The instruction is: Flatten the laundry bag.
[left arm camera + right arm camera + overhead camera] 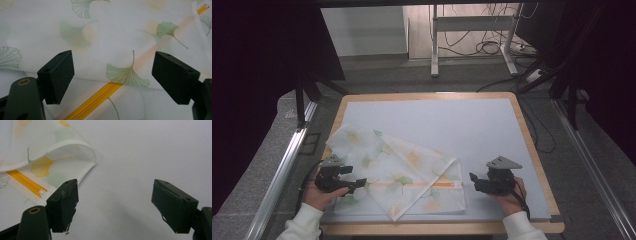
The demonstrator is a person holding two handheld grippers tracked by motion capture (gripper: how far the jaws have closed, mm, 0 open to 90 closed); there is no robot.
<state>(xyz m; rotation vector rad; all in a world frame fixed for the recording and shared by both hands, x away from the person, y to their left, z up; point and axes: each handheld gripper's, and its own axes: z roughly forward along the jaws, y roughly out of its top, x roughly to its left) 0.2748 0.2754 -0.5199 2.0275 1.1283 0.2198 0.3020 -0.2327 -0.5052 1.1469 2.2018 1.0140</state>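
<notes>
Leaf-print zippered cloth cover is lying partly folded on the worktop's near side. Left tongs and right tongs are standing spread, pinching nothing. Fabric appears light, limp, probably slippery; folded edges and corners are offering the best hold.

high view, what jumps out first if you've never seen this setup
A white cloth bag printed with green and yellow leaves lies partly folded over on the pale mat, an orange zip running along it near the front edge. The left hand-held gripper sits open at its left side, the right hand-held gripper open just off its right edge.
</notes>
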